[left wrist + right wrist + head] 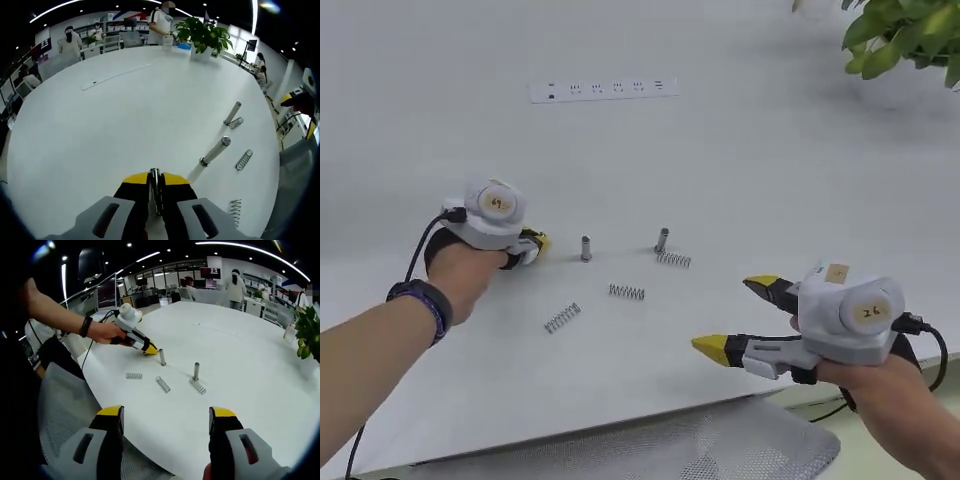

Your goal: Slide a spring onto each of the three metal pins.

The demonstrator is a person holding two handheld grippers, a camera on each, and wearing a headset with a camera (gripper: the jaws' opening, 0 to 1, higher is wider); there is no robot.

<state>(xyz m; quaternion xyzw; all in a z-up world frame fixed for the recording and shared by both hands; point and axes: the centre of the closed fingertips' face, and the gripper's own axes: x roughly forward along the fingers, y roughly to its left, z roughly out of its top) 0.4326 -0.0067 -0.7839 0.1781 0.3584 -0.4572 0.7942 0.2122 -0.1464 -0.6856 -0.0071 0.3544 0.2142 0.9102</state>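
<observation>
Table (740, 150) — carries every item below; places are given from the middle pin (585, 247), which stands upright on it.

- Left gripper (536, 243): just left of the middle pin, jaws closed around the held pin (155, 187).
- Right pin (662, 240): upright, to the right, apart.
- Right spring (673, 259): lying to the right, just beside the right pin's base on its near side.
- Centre spring (627, 292): lying in front, slightly right.
- Left spring (562, 317): lying in front, slightly left — nearer the table's front edge.
- Right gripper (732, 314): well to the right and in front, jaws apart.
- Power strip (603, 90): flat on the table, well behind.
- Plant (900, 35): far behind, to the right.
- Chair (720, 440): beyond the table's front edge, in front and right.
</observation>
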